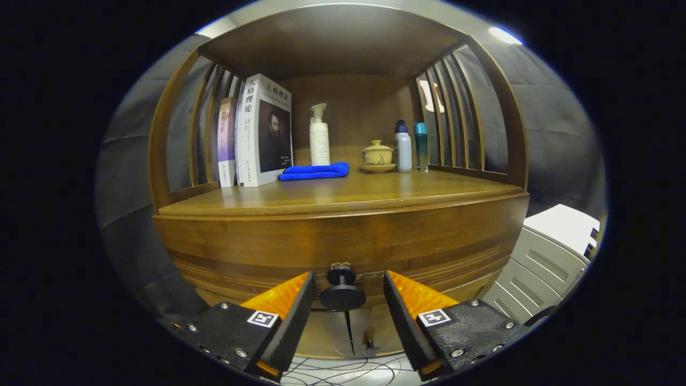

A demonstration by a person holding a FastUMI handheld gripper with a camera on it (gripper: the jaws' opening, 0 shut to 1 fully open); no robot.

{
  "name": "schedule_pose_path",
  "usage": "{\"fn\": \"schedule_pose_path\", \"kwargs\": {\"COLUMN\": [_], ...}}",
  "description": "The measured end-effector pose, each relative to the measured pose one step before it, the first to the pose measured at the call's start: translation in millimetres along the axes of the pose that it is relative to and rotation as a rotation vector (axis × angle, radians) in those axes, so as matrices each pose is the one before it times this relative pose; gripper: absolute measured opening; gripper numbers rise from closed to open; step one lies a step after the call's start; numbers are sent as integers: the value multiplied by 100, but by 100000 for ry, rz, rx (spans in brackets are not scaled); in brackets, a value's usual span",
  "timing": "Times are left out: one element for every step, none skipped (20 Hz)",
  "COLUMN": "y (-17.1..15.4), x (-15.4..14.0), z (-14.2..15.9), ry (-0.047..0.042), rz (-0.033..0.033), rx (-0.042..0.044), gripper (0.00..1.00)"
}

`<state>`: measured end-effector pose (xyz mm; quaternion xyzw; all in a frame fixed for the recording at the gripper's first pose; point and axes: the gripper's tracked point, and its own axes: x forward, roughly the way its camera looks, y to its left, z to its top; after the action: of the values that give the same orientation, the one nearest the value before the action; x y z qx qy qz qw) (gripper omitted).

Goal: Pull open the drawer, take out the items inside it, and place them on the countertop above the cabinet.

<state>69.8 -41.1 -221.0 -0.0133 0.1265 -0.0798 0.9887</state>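
Tongs [348, 292] spread around drawer knob [342, 289], drawer [343, 244] closed

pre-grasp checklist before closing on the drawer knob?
1. Knob between the fingers: ok, it sits in the gap, roughly centred.
2. Gripper open wide enough: ok, space shows on both sides of the knob.
3. Fingers touching the knob: not yet, neither pad presses on it.
4. Drawer shut: ok, its front looks flush with the cabinet.
5. Free spot on the countertop: ok, bare wood in front of the blue cloth and lidded cup.
6. Depth of fingers past the knob's disc: cannot tell from this angle.
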Motion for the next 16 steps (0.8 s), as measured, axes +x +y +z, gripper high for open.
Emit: {"fn": "schedule_pose_path", "kwargs": {"y": [398, 150, -97, 23, -9, -24, -76, 12, -20, -12, -60, -7, 38, -17, 7, 19], "x": [321, 321, 240, -67, 34, -100, 17, 113, -94, -43, 48, 34, -19, 28, -29, -42], "z": [-230, -79, -30, -159, 12, -47, 17, -124, 87, 3, -41, -44, -44, 11, -66, -11], "ry": [809, 217, 208, 86, -779, -497, -838, -367, -1022, -1129, -966, -340, -138, -41, 230, 528], "rz": [2012, 1122, 192, 558, 193, 254, 261, 145, -310, -803, -1063, -853, -579, -276, -64, -57], "rx": [948, 556, 126, 241, 853, 1066, 812, 976, 611, -277, -1041, -1150, -754, -135, -28, 57], "gripper": [77, 72, 67, 61, 55, 49, 48, 46, 43, 40, 38, 34, 30, 29, 28, 28]}}
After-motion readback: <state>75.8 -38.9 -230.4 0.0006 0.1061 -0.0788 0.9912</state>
